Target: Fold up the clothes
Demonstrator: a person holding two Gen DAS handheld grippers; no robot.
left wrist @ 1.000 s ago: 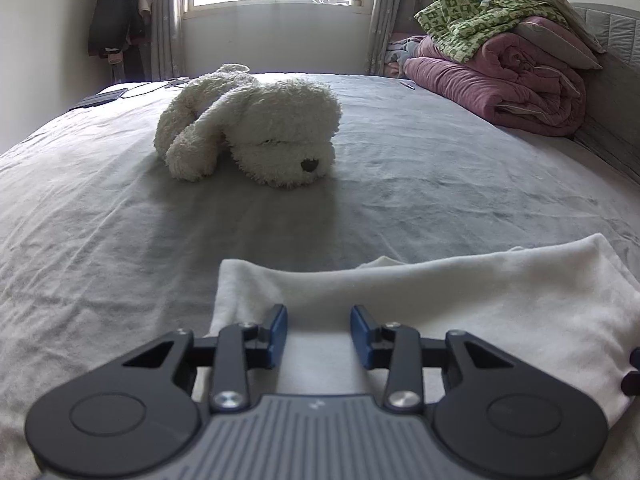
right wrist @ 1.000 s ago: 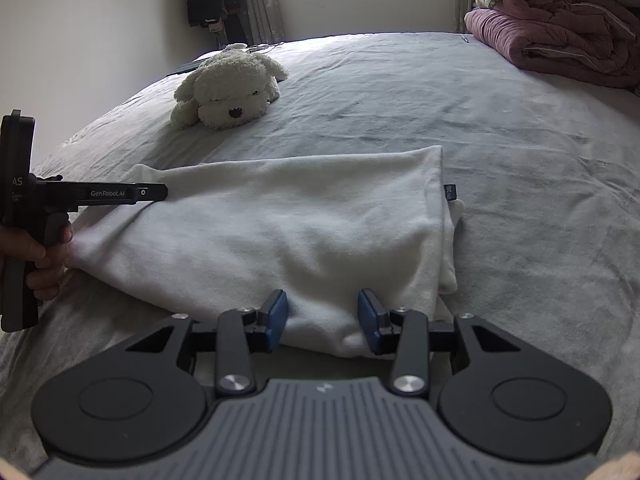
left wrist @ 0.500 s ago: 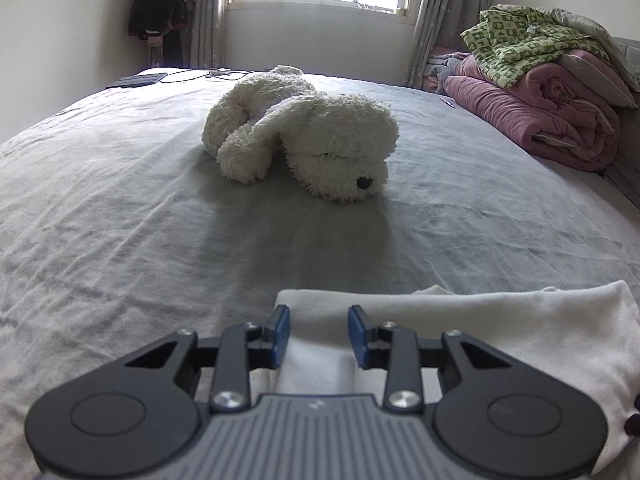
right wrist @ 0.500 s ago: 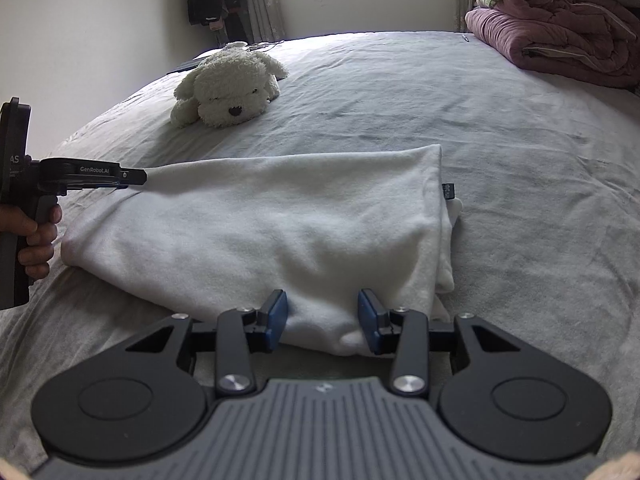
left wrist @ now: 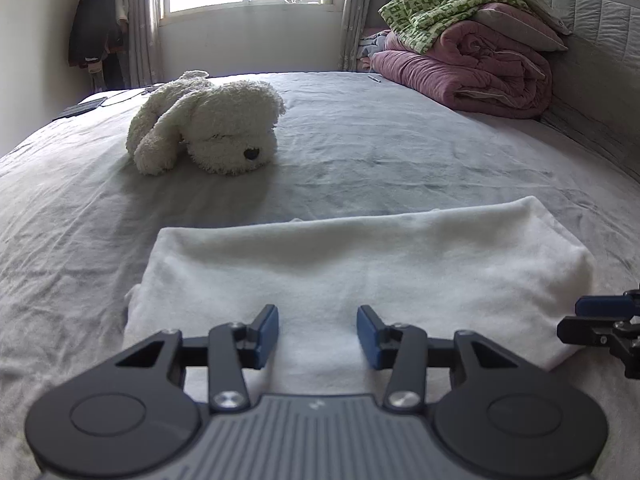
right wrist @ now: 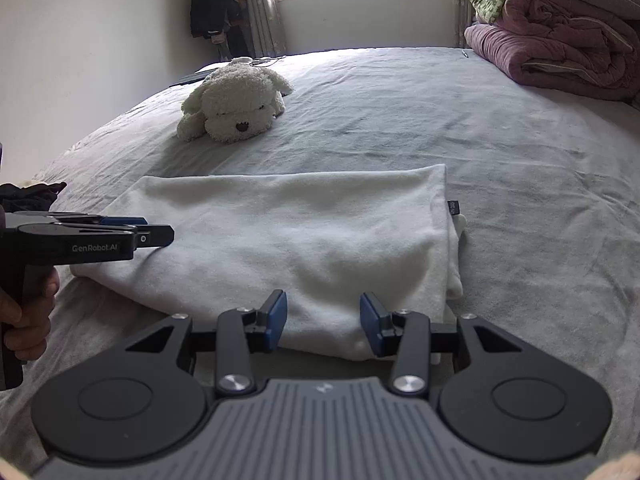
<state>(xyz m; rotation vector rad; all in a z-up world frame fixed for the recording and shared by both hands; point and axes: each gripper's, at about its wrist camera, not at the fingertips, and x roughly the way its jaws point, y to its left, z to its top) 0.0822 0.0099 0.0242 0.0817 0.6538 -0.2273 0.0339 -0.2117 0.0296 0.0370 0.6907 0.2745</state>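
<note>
Fingers of both grippers are seen spread apart with nothing held between them: the left gripper [left wrist: 318,334] is poised over the near left part of a white garment [left wrist: 360,276], and the right gripper [right wrist: 323,322] is set at its near right edge. The garment is laid on a grey bed [right wrist: 520,168] as a thick, layered rectangle, a small dark label [right wrist: 453,207] showing at its right side — at least one fold is judged to be in place, though whether further folds are wanted cannot be settled. A white plush dog [left wrist: 208,122] lies well beyond it, and piled quilts [left wrist: 472,68] are stacked at the headboard. Compared with a second ago, the left gripper has been swung rightwards and further over the cloth — more of the garment is now shown in its view; the right gripper's view is little changed.
</note>
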